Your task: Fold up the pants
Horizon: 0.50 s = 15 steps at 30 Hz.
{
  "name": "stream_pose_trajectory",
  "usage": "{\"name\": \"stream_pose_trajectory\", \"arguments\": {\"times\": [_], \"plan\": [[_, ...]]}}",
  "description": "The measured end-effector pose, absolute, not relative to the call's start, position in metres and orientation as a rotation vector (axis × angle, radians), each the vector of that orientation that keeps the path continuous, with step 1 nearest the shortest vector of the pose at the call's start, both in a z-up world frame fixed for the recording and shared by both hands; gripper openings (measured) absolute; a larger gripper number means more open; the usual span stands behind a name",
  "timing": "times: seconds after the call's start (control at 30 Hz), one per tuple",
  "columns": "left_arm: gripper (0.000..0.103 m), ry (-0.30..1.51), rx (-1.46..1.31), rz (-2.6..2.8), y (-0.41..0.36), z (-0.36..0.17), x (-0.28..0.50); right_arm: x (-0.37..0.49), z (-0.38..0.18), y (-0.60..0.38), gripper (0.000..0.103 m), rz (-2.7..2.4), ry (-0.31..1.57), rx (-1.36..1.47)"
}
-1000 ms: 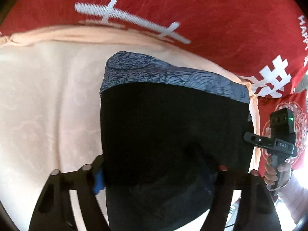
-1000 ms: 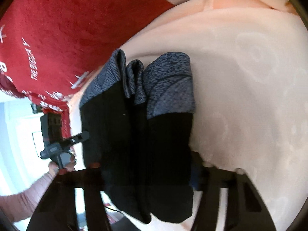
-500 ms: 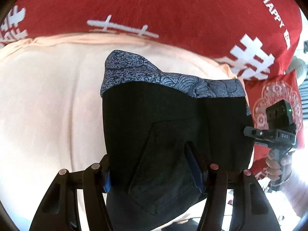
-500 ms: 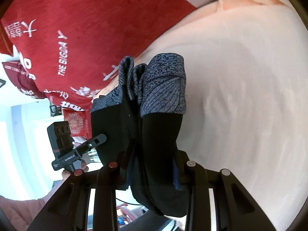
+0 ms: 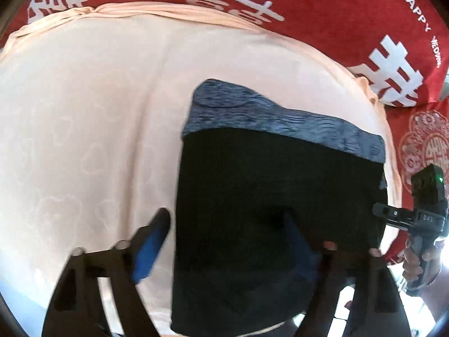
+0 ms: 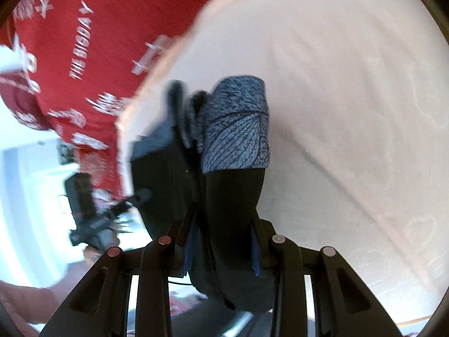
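The folded black pants (image 5: 269, 196) with a blue patterned band lie on the peach bed sheet (image 5: 84, 112). My left gripper (image 5: 227, 233) is open, its fingers wide apart over the near left edge of the pants, not holding them. My right gripper (image 6: 223, 230) is shut on the near edge of the pants (image 6: 233, 185), cloth bunched between its pads. The right gripper also shows in the left wrist view (image 5: 415, 219) at the pants' right edge. The left gripper shows blurred in the right wrist view (image 6: 95, 213).
A red blanket with white lettering (image 5: 308, 5) lies beyond the sheet, and a red cushion (image 5: 426, 146) sits to the right. The bed's near edge runs just below the pants. The peach sheet stretches to the left.
My left gripper has opened wide and slid left off the pants. The right gripper has closed tighter on the cloth and the right wrist view has swung.
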<state>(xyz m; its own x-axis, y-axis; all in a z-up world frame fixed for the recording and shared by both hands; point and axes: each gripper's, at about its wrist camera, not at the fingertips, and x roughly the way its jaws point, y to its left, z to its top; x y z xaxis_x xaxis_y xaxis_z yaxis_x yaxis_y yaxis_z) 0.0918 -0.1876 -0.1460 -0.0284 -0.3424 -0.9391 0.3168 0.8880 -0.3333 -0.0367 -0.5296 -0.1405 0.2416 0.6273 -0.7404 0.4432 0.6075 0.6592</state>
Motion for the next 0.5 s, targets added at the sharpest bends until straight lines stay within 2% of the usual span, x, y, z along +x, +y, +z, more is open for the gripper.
{"name": "stream_pose_trajectory", "arguments": {"times": [0.1,0.13,0.17,0.3,0.37,0.5], "plan": [[0.1,1.492,0.007,-0.514,-0.188,-0.151,0.094,-0.039,-0.152,-0.532,0.049,0.101,1.381,0.974],[0.101,1.49,0.013,-0.513,-0.187,-0.151,0.093,-0.036,-0.153,-0.53,0.056,0.082,1.385,0.935],[0.101,1.494,0.008,-0.516,-0.186,-0.152,0.094,-0.035,-0.152,-0.528,0.062,0.069,1.389,0.905],[0.101,1.483,0.048,-0.476,-0.186,-0.144,0.092,-0.043,-0.145,-0.527,0.069,-0.02,1.399,0.856],[0.101,1.462,0.1,-0.452,-0.187,-0.136,0.09,-0.052,-0.138,-0.528,0.078,-0.094,1.418,0.782],[0.101,1.429,0.171,-0.415,-0.182,-0.119,0.081,-0.066,-0.12,-0.524,0.079,-0.184,1.446,0.679]]}}
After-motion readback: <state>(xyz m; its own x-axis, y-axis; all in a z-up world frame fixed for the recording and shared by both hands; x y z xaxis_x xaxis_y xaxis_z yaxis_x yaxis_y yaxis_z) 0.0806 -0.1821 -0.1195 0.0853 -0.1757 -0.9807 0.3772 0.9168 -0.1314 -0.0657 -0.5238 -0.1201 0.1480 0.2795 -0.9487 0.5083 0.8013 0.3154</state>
